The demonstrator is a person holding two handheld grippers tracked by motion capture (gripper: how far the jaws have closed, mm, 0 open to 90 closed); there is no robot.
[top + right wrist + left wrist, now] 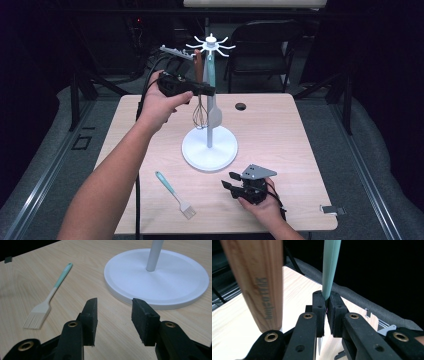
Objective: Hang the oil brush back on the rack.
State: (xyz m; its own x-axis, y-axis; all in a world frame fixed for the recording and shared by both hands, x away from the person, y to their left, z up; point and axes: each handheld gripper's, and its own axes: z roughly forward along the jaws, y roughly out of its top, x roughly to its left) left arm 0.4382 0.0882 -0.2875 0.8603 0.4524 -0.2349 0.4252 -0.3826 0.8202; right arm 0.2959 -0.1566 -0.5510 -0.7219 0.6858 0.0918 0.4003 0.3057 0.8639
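1. Two hand-held grippers are working over the light wooden surface [280,130]: the left hand-held gripper [210,91] is staying high beside the white metal utensil stand with a round base and hook arms on top [209,145], and the right hand-held gripper [229,181] is resting low near the front edge.
2. The left one's jaws are pressing together on the mint-green handle of the pale silicone spatula [331,267], which is hanging upright just beside the stand's pole.
3. A wire whisk with a brown wooden handle [199,107] is hanging next to the spatula; in the left gripper view its handle is appearing large and blurred at the left.
4. The right one's jaws are standing apart with nothing between them, pointing toward the stand's base.
5. A small basting brush with a mint-green handle and pale bristles [47,302] is lying flat on the surface, apart from the base and to the left of the right hand-held gripper.
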